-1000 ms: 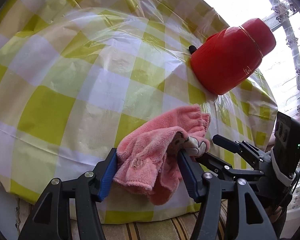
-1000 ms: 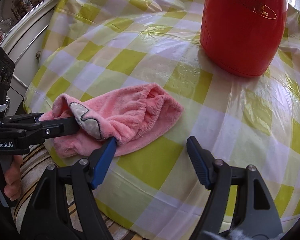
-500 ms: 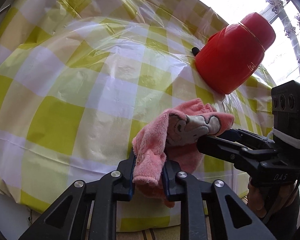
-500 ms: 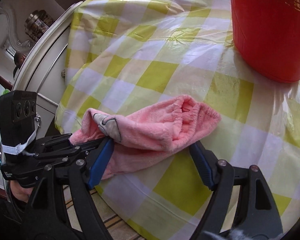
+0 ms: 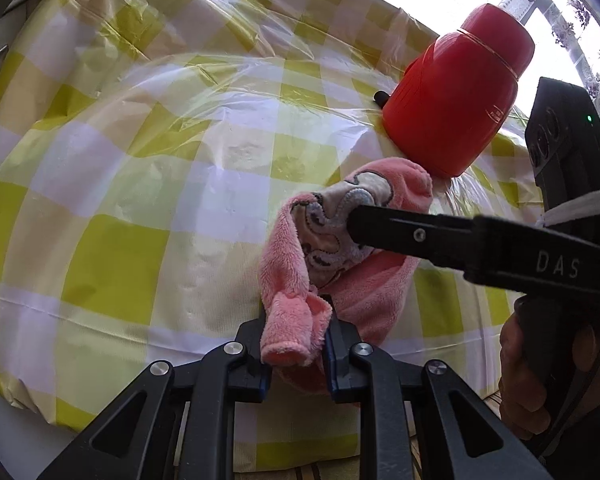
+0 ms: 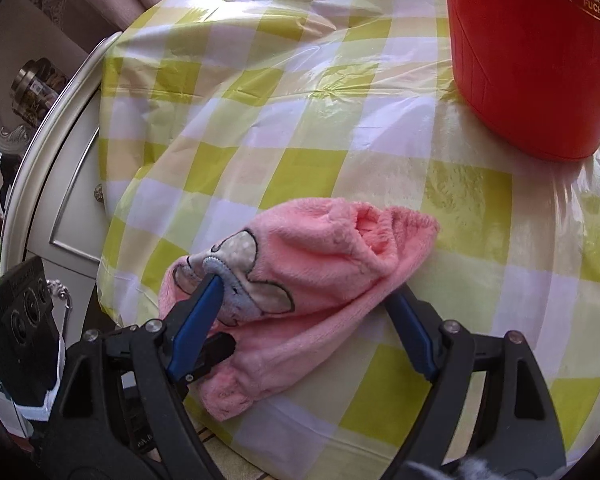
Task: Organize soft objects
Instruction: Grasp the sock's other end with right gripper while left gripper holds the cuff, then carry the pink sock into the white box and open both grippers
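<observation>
A pink fleece cloth (image 5: 364, 292) with a grey-and-white stitched patch lies bunched near the table's front edge. My left gripper (image 5: 296, 344) is shut on its near end, a fold sticking up between the pads. In the right wrist view the cloth (image 6: 320, 256) lies between the two blue pads of my right gripper (image 6: 304, 320). Those jaws straddle the cloth and are opening; the left pad's tip rests against the patch. One right gripper finger (image 5: 420, 236) crosses the left wrist view and touches the patch. The left gripper's black finger (image 6: 216, 350) shows at the cloth's lower left.
A tall red plastic container (image 6: 540, 60) stands behind the cloth on the yellow-and-white check table cover (image 6: 300, 120) under clear film. A white cabinet (image 6: 60, 200) with a jar (image 6: 36, 88) on it stands left of the table. A person's hand (image 5: 520, 380) holds the right gripper's handle.
The left jaws closed on the cloth's near end and bunched it up. The right gripper moved in from the right until its jaws straddled the cloth, and they widened.
</observation>
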Motion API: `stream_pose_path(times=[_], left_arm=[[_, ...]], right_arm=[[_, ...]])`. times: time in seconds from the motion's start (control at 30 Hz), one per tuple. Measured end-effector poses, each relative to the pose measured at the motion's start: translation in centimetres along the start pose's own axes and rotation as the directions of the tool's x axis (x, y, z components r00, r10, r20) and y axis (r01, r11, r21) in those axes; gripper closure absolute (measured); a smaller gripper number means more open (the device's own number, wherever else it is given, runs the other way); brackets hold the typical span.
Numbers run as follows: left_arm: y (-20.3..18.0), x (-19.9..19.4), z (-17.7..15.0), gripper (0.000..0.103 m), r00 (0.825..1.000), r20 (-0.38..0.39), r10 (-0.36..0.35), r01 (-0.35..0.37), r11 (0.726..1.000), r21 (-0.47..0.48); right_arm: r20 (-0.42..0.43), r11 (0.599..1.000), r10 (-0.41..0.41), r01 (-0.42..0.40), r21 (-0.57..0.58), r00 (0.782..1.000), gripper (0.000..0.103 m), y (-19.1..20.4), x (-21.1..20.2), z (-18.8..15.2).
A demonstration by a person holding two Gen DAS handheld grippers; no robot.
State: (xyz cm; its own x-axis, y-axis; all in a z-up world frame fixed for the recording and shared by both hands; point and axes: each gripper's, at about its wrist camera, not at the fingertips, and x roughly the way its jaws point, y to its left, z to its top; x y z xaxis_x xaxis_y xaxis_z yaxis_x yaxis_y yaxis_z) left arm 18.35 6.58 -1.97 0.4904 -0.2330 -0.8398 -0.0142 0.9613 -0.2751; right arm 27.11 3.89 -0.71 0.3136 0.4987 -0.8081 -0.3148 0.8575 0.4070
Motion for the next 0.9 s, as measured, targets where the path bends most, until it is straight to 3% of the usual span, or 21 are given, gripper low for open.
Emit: stream_pose_path(times=[0.03, 0.07, 0.13, 0.17, 0.23, 0.53, 0.67, 0.9], left_arm=[[-0.4, 0.1, 0.0, 0.082, 1.0, 0.001, 0.016, -0.016, 1.0, 0.02], [-0.7, 0.1, 0.0, 0.082, 1.0, 0.001, 0.025, -0.025, 0.999, 0.038], [-0.9, 0.2, -0.1, 0.083, 0.999, 0.001, 0.033, -0.033, 0.998, 0.057], [-1.0, 0.2, -0.1, 0.083, 1.0, 0.001, 0.03, -0.03, 0.998, 0.056], [-0.8, 0.1, -0.1, 0.085, 0.999, 0.004, 0.032, -0.032, 0.999, 0.04], [-1.8, -3.2, 0.2, 0.089, 0.994, 0.106, -0.005, 0.007, 1.0, -0.014], [-4.5, -4.6, -0.3, 0.089, 0.991, 0.136, -0.02, 0.018, 1.0, 0.019], [-9.8, -5.5, -1.4, 0.089, 0.99, 0.119, -0.079, 0.068, 0.993, 0.094]], right_arm=[[0.008, 0.999, -0.035, 0.035, 0.007, 0.999, 0.028, 0.3, 0.1, 0.1], [0.019, 0.996, -0.085, 0.084, 0.001, 0.996, 0.047, 0.6, 0.2, 0.2], [0.04, 0.982, -0.189, 0.19, -0.013, 0.981, 0.076, 1.0, 0.4, 0.0], [0.04, 0.985, -0.17, 0.17, -0.008, 0.985, 0.086, 0.9, 0.3, -0.1], [0.039, 0.991, -0.133, 0.132, 0.014, 0.99, 0.089, 0.4, 0.0, -0.4], [0.123, 0.995, -0.097, 0.099, -0.018, 0.988, 0.09, 0.4, -5.1, -3.2], [0.16, 0.988, -0.149, 0.153, -0.016, 0.976, 0.09, 0.1, -8.4, -4.8], [0.228, 0.974, -0.227, 0.222, 0.048, 0.947, 0.09, -2.0, -14.4, -8.1]])
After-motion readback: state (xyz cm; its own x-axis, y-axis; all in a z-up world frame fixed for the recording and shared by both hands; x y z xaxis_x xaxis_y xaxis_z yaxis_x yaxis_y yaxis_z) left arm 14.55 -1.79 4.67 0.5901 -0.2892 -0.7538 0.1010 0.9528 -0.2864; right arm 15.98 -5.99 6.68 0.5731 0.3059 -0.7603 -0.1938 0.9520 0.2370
